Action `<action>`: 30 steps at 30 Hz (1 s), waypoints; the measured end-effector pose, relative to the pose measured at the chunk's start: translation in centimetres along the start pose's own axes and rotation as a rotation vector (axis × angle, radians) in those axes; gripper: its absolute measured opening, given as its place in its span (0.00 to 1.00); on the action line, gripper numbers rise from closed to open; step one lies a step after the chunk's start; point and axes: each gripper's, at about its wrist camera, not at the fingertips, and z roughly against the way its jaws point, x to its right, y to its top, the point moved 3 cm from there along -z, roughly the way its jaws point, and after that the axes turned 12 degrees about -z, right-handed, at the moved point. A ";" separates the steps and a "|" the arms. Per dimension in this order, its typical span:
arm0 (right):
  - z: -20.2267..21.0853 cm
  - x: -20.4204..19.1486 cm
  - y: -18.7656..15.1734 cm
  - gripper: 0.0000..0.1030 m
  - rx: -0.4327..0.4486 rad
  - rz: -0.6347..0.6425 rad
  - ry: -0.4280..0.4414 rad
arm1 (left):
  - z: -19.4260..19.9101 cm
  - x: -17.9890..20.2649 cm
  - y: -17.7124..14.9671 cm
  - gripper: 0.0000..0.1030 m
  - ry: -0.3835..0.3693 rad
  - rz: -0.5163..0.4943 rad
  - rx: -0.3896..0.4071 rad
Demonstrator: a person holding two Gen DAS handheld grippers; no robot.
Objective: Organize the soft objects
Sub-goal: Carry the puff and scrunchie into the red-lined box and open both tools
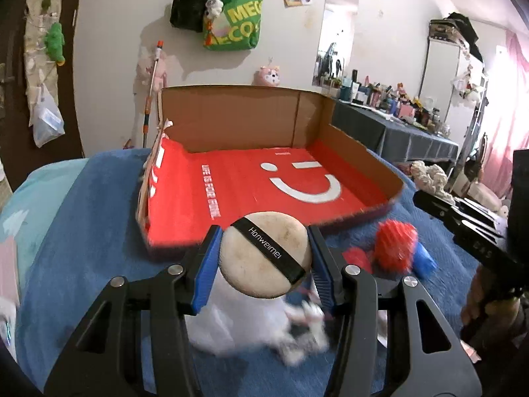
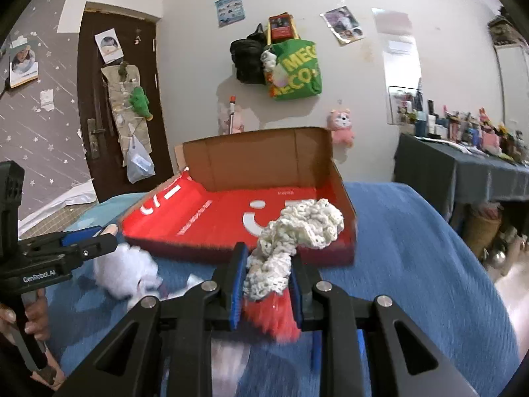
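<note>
My left gripper [image 1: 264,258] is shut on a round beige powder puff [image 1: 261,251] with a black strap, held above the blue bed cover in front of an open cardboard box [image 1: 251,185] with a red inside and a white smiley. My right gripper [image 2: 267,271] is shut on a cream crocheted piece [image 2: 297,228] that bunches up past the fingertips, near the box's [image 2: 231,215] front right corner. A white plush toy [image 1: 251,327] lies blurred under the left gripper. A red and blue spiky toy [image 1: 396,244] lies to its right on the cover.
The box sits on a bed with a blue cover [image 2: 413,248]. The other gripper's black frame [image 2: 49,254] and a hand show at the left of the right wrist view. A cluttered table [image 1: 396,129] stands at the right, and bags [image 1: 231,20] hang on the wall.
</note>
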 end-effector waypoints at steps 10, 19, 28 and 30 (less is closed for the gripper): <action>-11.2 0.1 4.7 0.24 -0.233 0.100 -0.031 | -8.9 -3.5 3.0 0.47 0.039 -0.088 -0.162; -16.9 2.1 3.6 0.24 -0.482 0.065 -0.059 | -12.5 -3.4 2.5 0.47 -0.006 -0.152 -0.303; -18.5 2.6 2.5 0.24 -0.592 0.059 -0.069 | -14.7 -3.7 1.8 0.47 -0.066 -0.149 -0.410; -18.6 2.6 2.4 0.25 -0.600 0.066 -0.072 | -15.0 -3.8 1.6 0.47 -0.073 -0.145 -0.425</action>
